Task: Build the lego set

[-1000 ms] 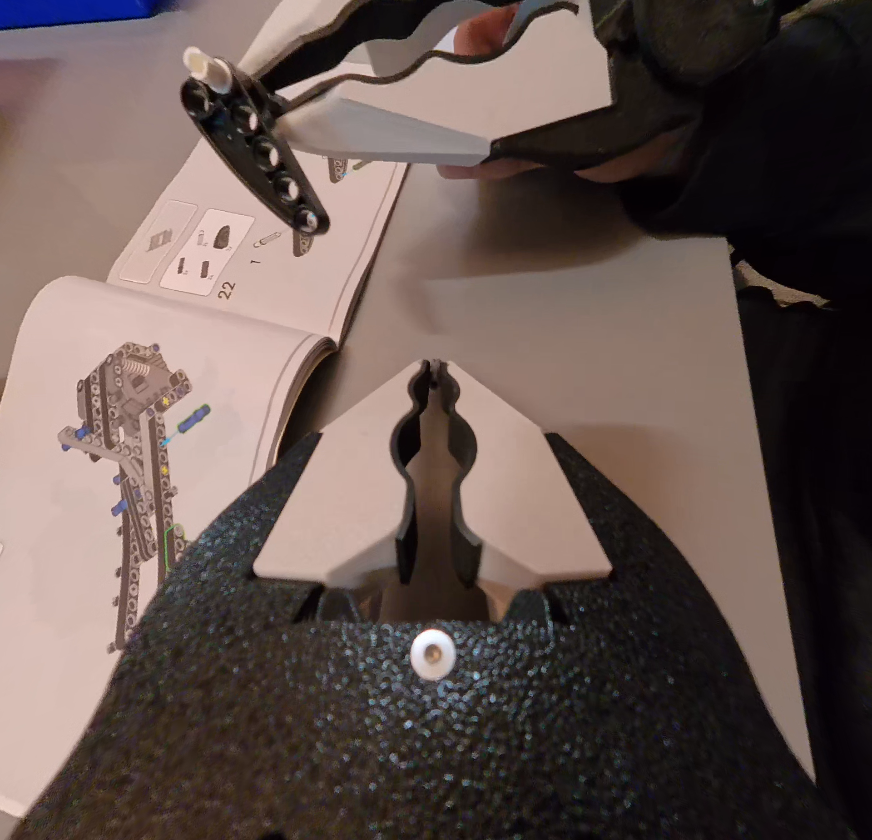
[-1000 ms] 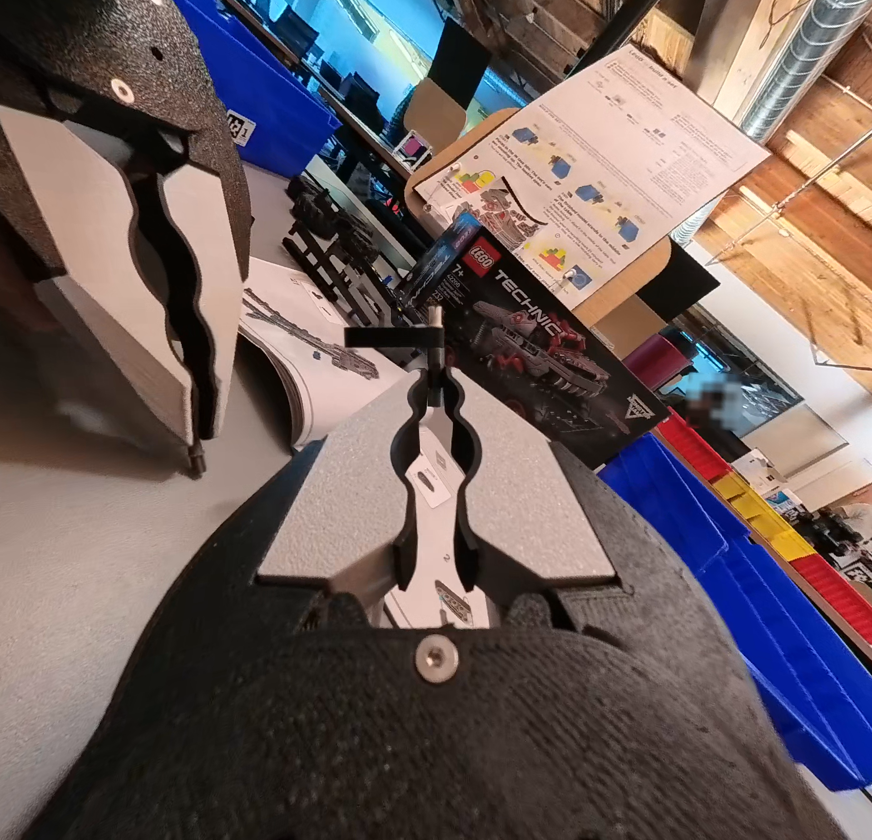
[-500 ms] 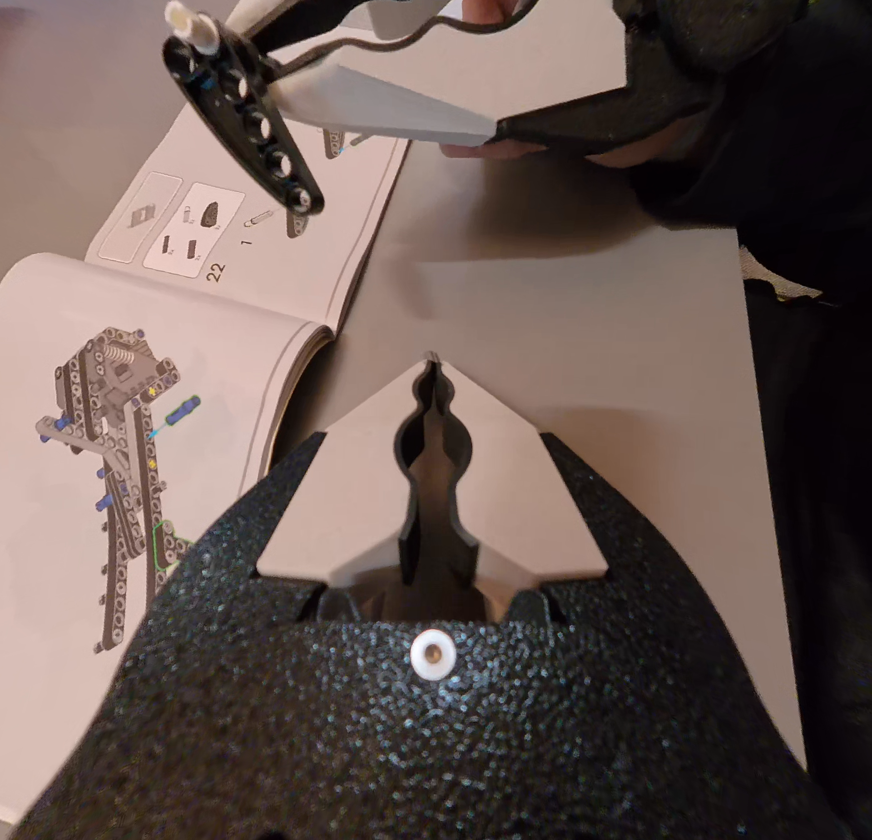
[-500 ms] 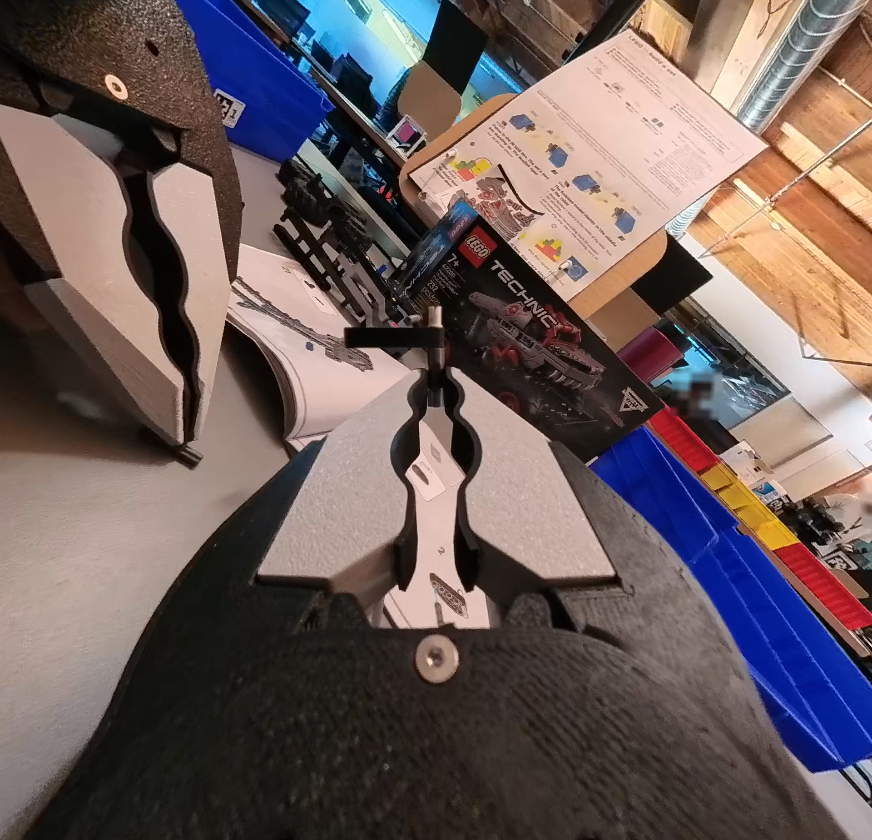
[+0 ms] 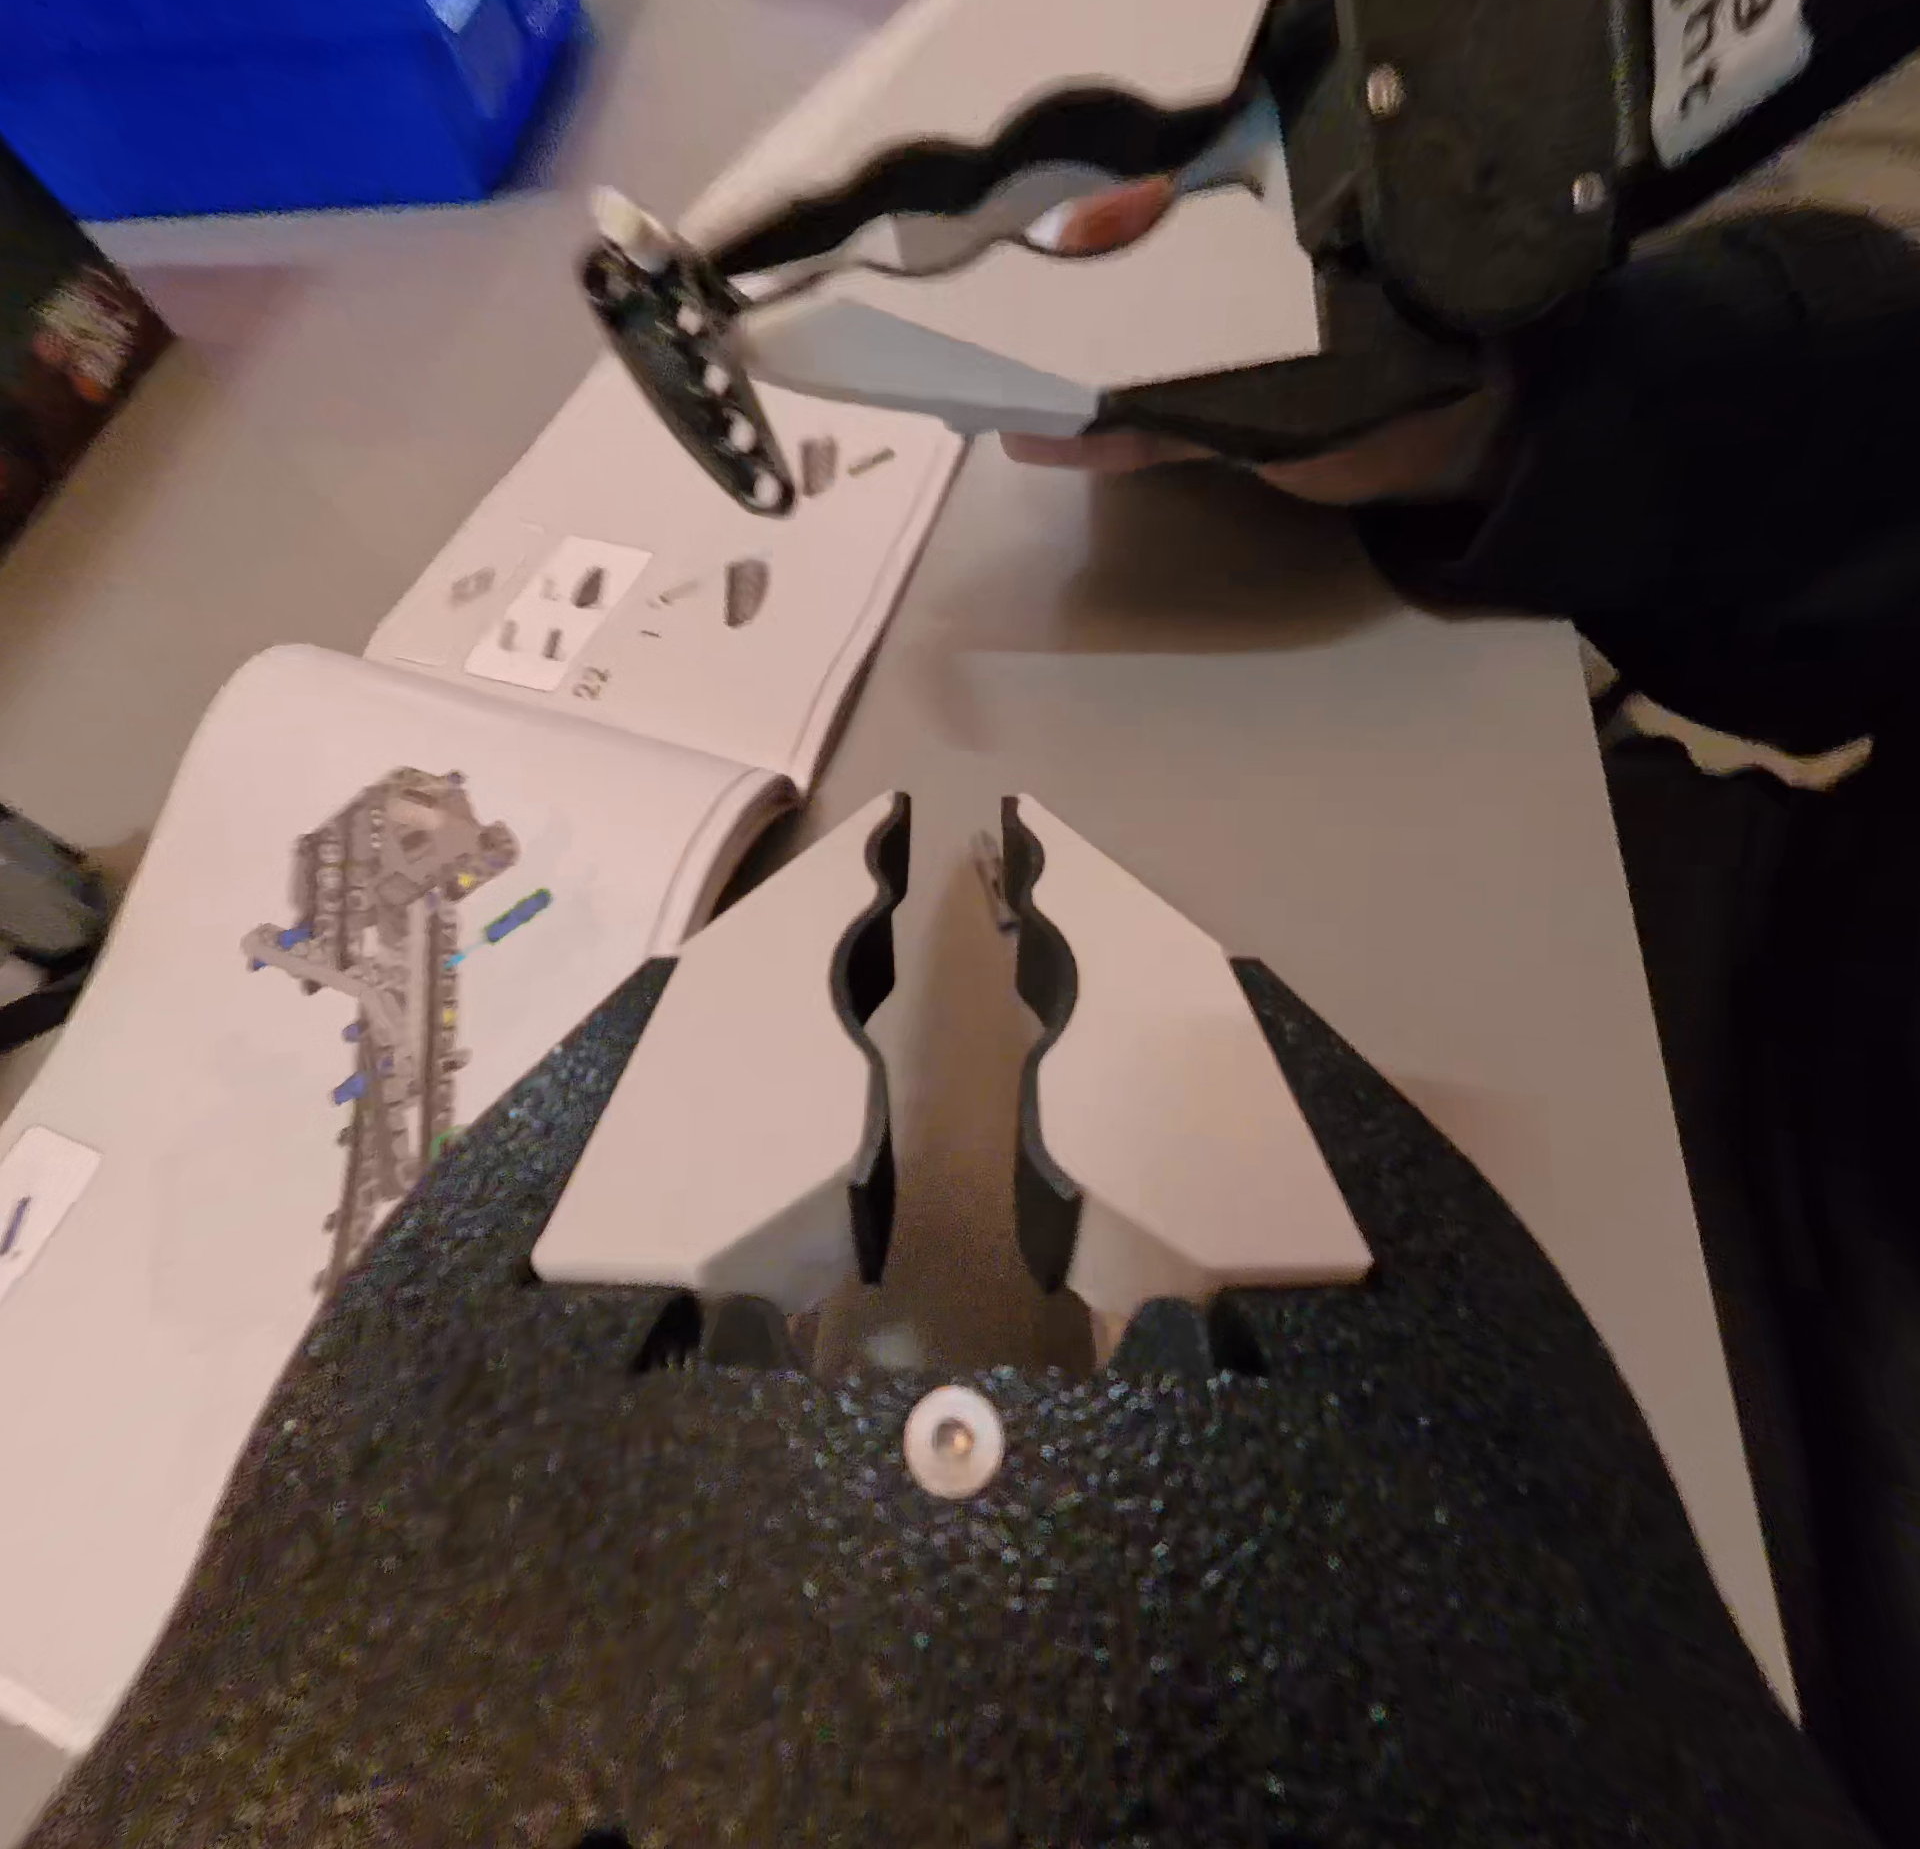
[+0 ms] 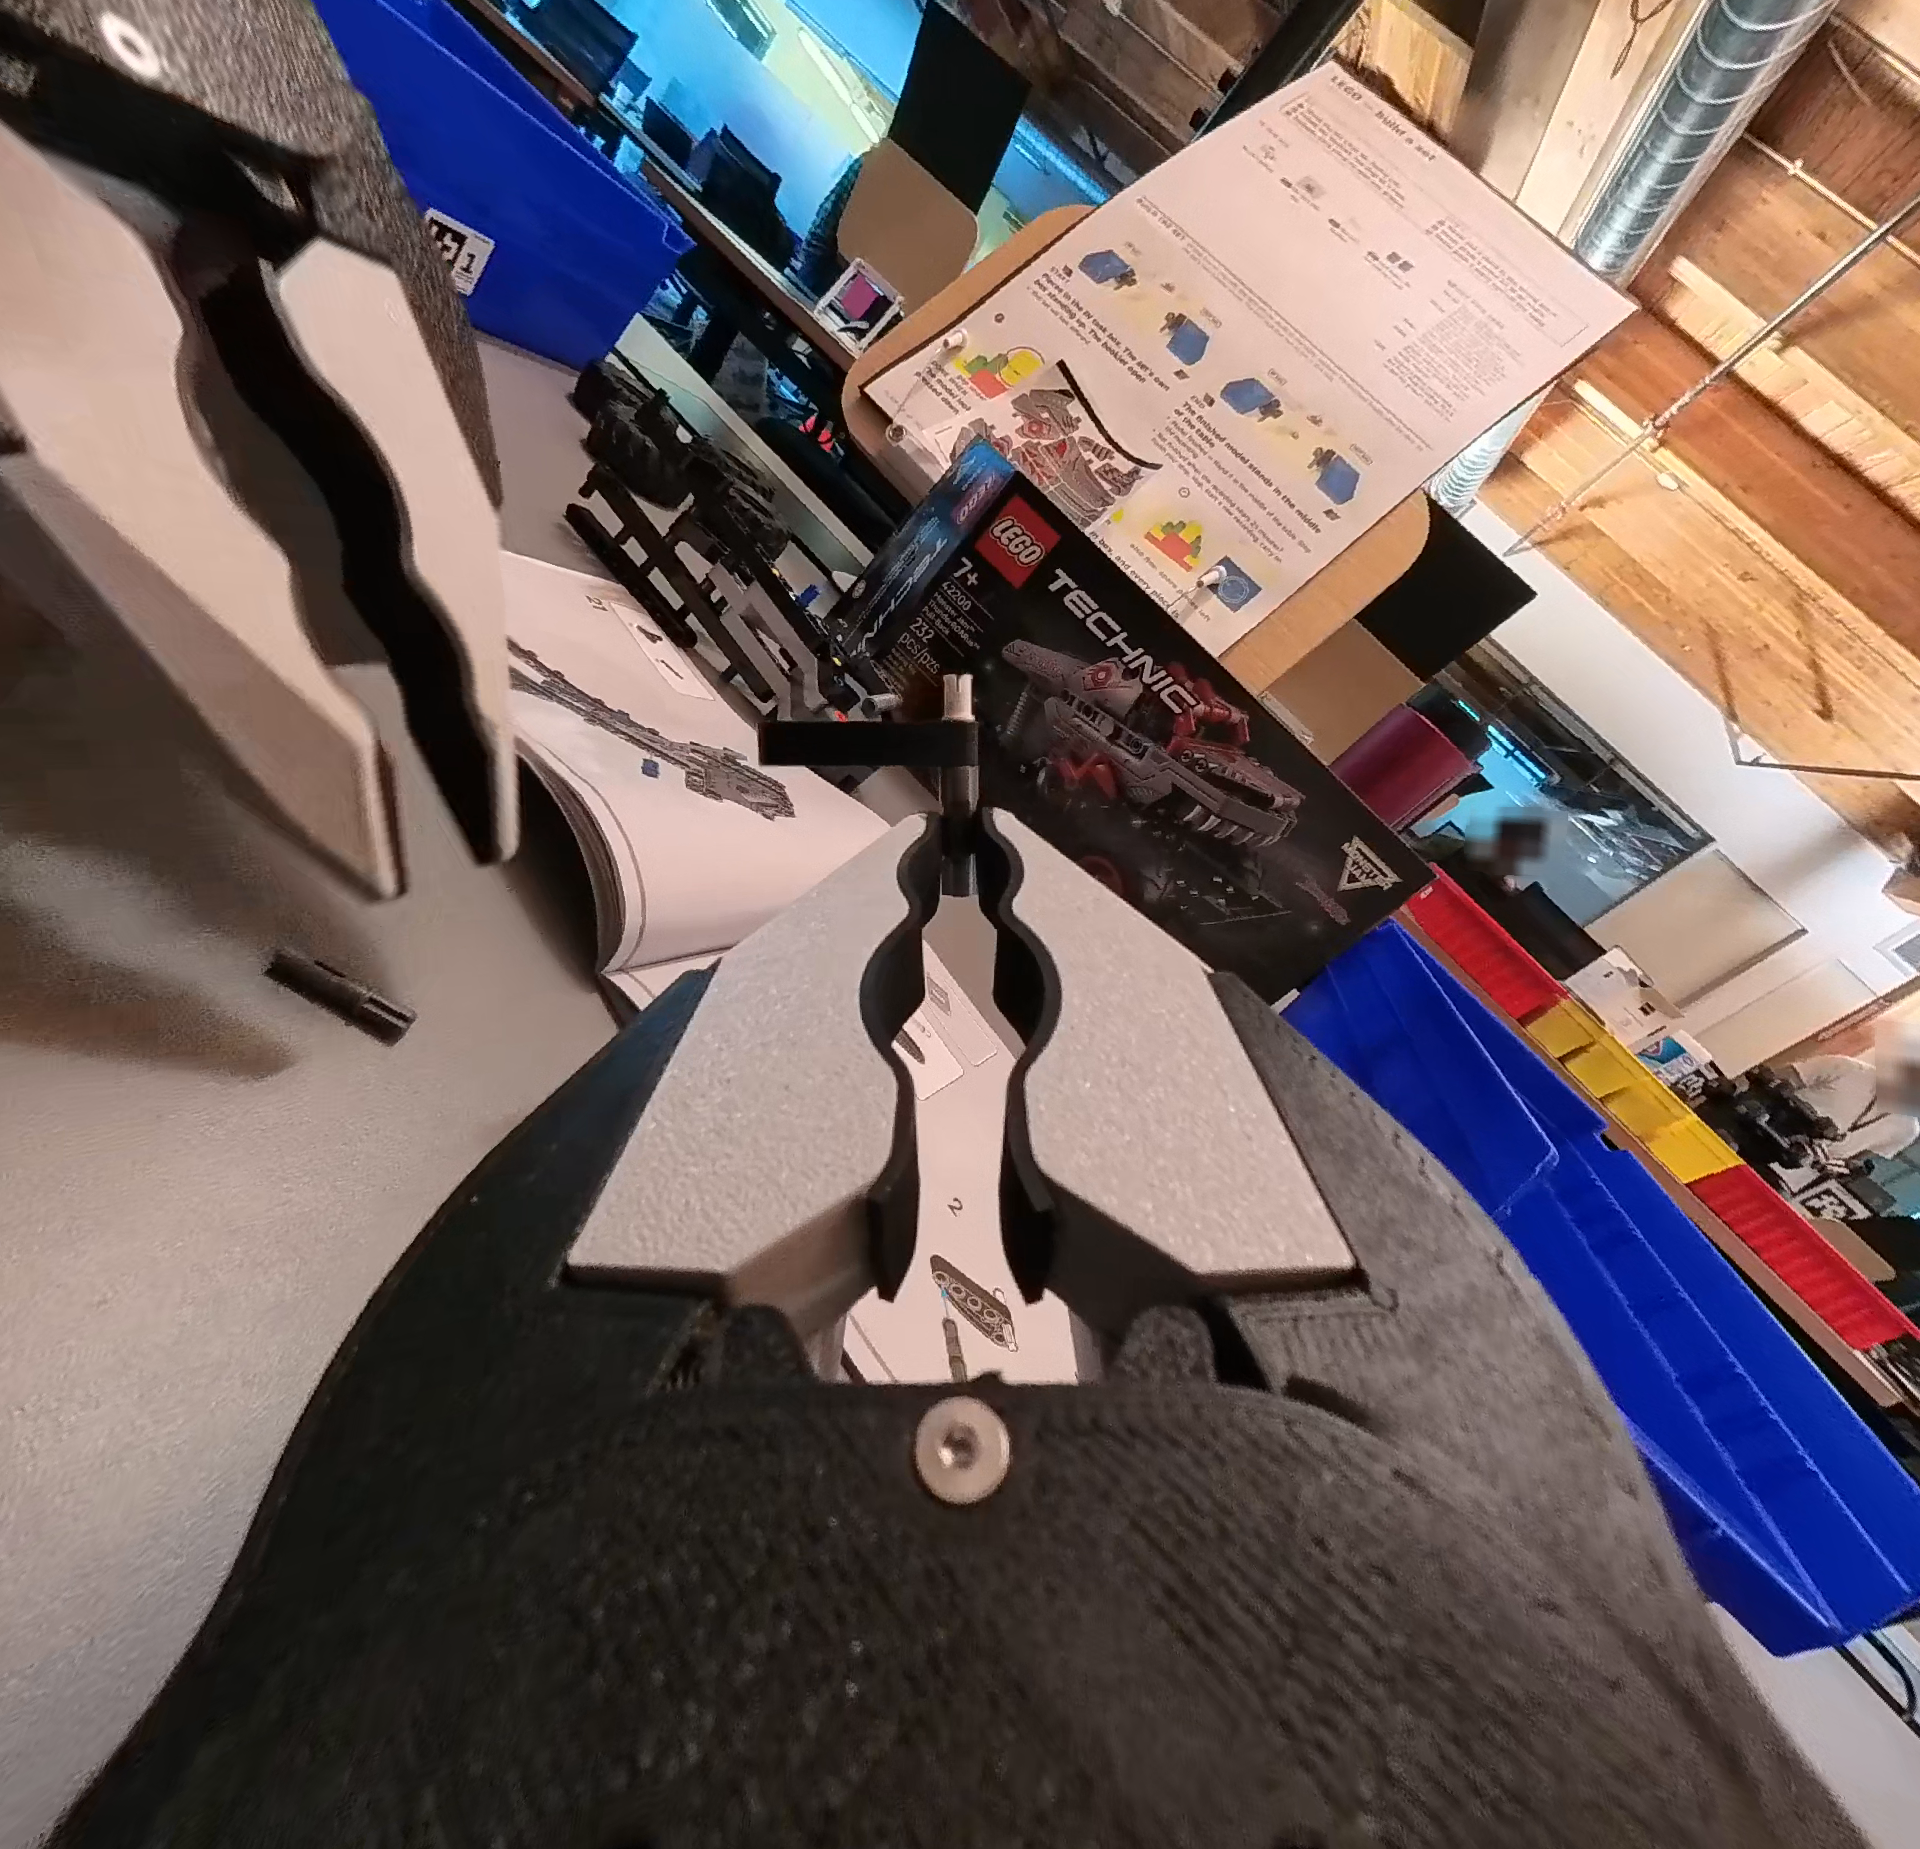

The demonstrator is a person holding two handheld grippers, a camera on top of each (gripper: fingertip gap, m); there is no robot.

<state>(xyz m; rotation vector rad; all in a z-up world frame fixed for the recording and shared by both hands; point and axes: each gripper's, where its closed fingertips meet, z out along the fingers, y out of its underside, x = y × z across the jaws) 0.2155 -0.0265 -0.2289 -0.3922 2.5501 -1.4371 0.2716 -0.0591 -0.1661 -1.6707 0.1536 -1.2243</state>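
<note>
My right gripper (image 6: 956, 833) is shut on a short pin that sticks through one end of a black beam with a row of holes (image 6: 862, 743). It holds the beam in the air, and the pin's white tip (image 6: 956, 698) shows above it. In the left wrist view this gripper (image 5: 717, 282) and the black beam (image 5: 686, 386) hang over the open instruction booklet (image 5: 623, 823). My left gripper (image 5: 954, 812) is open and empty, just above the table. A small black pin (image 6: 338, 999) lies on the table below the left gripper (image 6: 442, 864).
The booklet (image 6: 675, 864) lies open on the grey table (image 5: 1299, 864). Behind it stand a partly built black model (image 6: 707, 552) and the set's box (image 6: 1143, 739). A blue bin (image 5: 260, 64) is at the far left, and more blue bins (image 6: 1662, 1332) line the right. About 9 cm separates my left fingertips from my right.
My left gripper has opened and let go of the small black pin, which now lies on the table. The right gripper with the beam has shifted slightly over the booklet.
</note>
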